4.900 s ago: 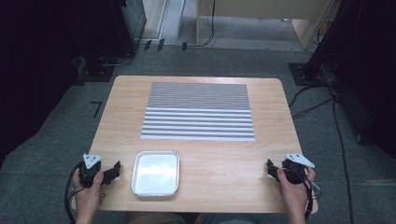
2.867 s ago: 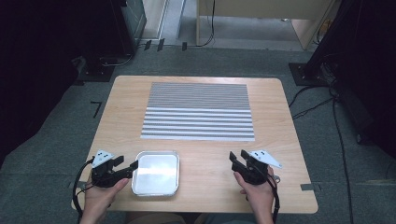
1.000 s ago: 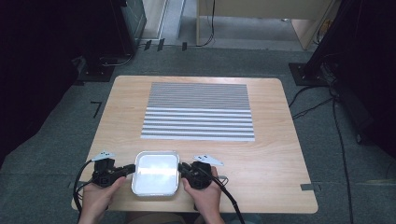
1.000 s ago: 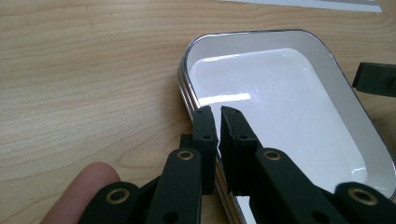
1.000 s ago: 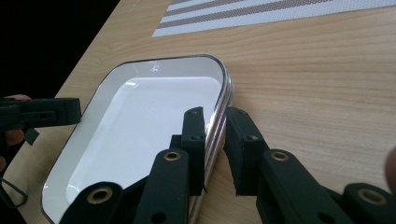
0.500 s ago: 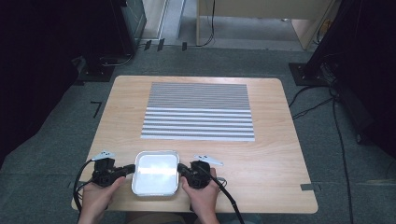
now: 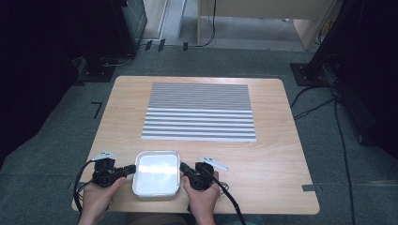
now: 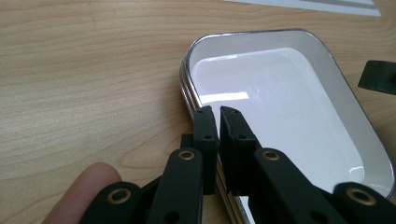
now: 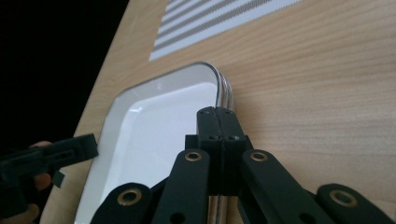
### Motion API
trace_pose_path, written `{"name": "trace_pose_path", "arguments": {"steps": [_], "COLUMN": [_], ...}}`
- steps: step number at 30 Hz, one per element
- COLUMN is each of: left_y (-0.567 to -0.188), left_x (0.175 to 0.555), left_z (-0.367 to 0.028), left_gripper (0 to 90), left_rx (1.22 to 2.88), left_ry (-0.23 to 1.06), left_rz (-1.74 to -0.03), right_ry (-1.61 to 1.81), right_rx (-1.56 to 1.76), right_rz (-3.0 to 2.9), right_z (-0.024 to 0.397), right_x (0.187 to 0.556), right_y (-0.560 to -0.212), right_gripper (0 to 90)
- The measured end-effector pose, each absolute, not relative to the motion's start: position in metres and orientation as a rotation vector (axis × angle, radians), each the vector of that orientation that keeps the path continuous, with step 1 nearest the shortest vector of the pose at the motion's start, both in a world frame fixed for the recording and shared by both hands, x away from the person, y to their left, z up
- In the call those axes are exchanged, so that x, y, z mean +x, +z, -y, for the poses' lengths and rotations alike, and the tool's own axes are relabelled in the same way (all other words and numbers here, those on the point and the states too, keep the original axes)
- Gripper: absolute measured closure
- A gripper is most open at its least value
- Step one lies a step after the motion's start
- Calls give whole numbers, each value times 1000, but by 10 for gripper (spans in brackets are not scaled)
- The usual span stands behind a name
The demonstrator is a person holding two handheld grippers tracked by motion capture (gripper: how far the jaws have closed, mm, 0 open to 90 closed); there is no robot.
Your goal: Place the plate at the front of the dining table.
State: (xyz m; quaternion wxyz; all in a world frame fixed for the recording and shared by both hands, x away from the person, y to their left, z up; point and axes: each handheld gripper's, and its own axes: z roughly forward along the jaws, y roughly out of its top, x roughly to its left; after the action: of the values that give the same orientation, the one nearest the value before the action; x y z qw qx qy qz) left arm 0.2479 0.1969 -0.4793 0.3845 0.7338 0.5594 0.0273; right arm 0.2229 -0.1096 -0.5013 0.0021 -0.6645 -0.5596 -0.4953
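Note:
A shallow white tray [image 7: 156,153] with a metal rim sits empty near the table's front edge, in the middle. My left gripper [image 7: 130,168] is at its left rim, and in the left gripper view [image 8: 218,112] the jaws are pinched on that rim [image 8: 187,88] with only a sliver between them. My right gripper [image 7: 184,168] is at the opposite side. In the right gripper view [image 9: 216,112] its jaws are pressed together over the tray's right rim [image 9: 224,86]. The left gripper [image 9: 46,158] shows across the tray there.
A grey-and-white striped mat [image 7: 199,111] lies flat on the far half of the wooden table [image 7: 277,164]. Bare wood runs to the right of the tray. Dark equipment and cables stand on the floor around the table.
Both grippers came in from the table's front corners to the tray's two sides and closed on its rim. In the last half second they barely moved. The tray stays put.

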Motion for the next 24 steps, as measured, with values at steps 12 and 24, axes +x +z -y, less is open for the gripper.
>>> {"name": "trace_pose_path", "arguments": {"steps": [12,24], "left_y": [-480,-482], "left_x": [248,250], "left_z": [-195,-203], "left_gripper": [860,829], "left_rx": [1886,1816], "left_ry": [67,-18], "left_rz": [-1431,-1428], "right_ry": [-1517,-1573], "right_rx": [-2052,-2028], "right_rz": [1756,1660], "right_z": [111,112], "right_x": [225,226], "right_y": [-506,-508], "right_gripper": [900,841]}}
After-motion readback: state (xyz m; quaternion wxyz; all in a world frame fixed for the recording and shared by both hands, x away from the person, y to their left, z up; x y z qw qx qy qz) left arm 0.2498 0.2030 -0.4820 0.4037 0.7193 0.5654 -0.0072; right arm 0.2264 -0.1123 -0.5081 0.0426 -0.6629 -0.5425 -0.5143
